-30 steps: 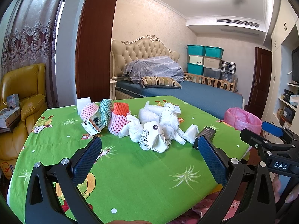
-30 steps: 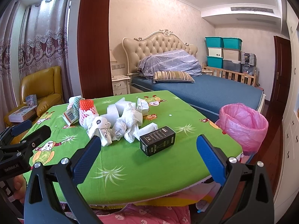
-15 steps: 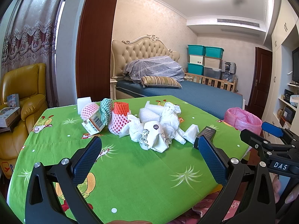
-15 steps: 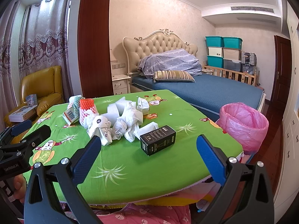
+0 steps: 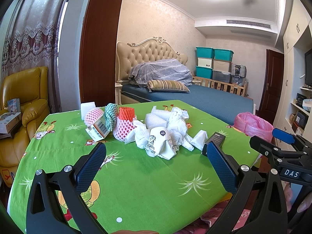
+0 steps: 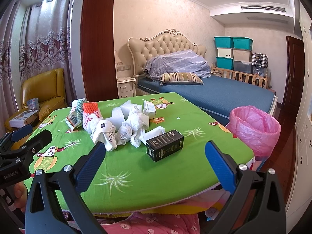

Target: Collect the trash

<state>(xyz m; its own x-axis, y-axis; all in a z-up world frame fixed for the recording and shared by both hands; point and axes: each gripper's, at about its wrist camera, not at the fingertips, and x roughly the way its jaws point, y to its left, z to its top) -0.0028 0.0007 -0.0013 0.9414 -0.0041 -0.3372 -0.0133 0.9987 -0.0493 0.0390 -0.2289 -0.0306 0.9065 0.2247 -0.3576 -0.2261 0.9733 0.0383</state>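
Both grippers, left gripper (image 5: 156, 158) and right gripper (image 6: 155, 156), hover spread and empty over the green worktop (image 6: 195, 117); crumpled paper (image 6: 134, 124) and foam nets (image 6: 91, 115) look light, soft, pinchable anywhere; black box (image 6: 164, 145) looks stiff, best gripped across its narrow sides; pink bin (image 6: 255, 128) stands beside the worktop; "DAS" shows on the right gripper's body.

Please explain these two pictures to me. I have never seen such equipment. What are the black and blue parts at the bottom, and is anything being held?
A person holds one hand tool per hand; each carries a camera looking along its tongs. One picture shows the left tongs, the other the right tongs. Both are open and hold nothing. On the green tablecloth lie crumpled white paper, foam fruit nets and a black box. A pink-lined bin stands beside the table.
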